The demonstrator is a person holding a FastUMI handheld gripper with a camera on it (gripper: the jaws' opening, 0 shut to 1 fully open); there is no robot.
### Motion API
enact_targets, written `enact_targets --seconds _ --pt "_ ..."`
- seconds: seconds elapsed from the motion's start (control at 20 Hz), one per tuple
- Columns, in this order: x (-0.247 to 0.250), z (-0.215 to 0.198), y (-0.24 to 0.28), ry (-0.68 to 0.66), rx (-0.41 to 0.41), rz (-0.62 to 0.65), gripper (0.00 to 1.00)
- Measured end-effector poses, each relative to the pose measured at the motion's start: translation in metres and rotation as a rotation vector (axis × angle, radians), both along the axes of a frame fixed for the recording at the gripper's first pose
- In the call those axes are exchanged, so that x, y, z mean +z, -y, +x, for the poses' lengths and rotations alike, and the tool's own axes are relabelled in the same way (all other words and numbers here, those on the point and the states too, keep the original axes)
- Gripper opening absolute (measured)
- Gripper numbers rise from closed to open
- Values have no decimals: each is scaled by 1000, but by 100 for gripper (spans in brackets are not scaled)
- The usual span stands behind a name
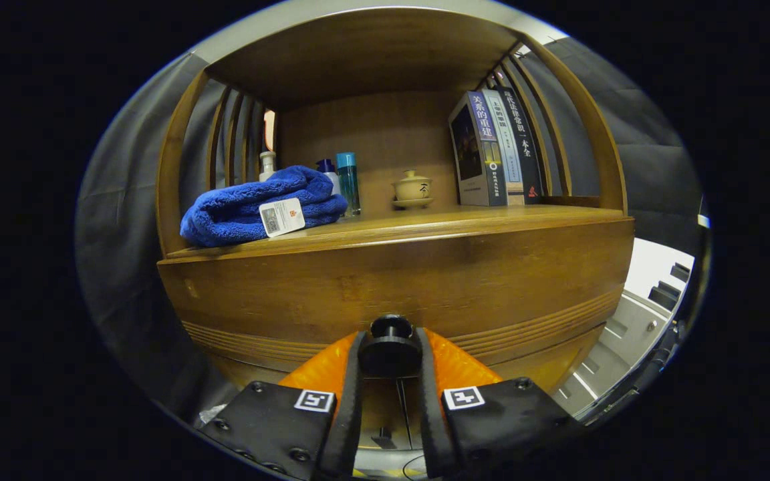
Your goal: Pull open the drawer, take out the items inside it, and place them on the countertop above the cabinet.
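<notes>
A wooden cabinet faces me, its drawer front (398, 280) a broad curved panel below the countertop (438, 224). A round black knob (390, 347) sticks out of the drawer front low down. My gripper (390, 351) is shut on the knob, one finger pressing each side of it. What lies inside the drawer is hidden. A folded blue towel (261, 204) with a white tag lies on the countertop's left part.
On the countertop behind the towel stand a pump bottle (267, 164) and a teal bottle (348, 180). A small lidded cup (412, 188) sits mid-back, and several upright books (495, 147) lean at the right. A shelf roof overhangs; slatted sides enclose it.
</notes>
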State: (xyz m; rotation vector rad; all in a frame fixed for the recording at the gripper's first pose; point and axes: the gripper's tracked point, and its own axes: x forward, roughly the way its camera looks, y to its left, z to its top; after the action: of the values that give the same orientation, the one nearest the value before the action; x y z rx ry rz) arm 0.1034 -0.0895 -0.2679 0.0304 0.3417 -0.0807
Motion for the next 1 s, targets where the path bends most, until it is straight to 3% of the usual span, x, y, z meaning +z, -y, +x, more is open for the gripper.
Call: enact_targets --seconds 0.45,0.5,0.7,0.85,1.0 --pt "1 -51 0 -34 24 -27 46" --pt "-3 -64 17 -37 -42 -66 38" --pt "3 -97 12 -26 35 -124 9" --pt "13 -103 3 5 82 -151 9" --pt "25 -100 1 34 77 -119 9"
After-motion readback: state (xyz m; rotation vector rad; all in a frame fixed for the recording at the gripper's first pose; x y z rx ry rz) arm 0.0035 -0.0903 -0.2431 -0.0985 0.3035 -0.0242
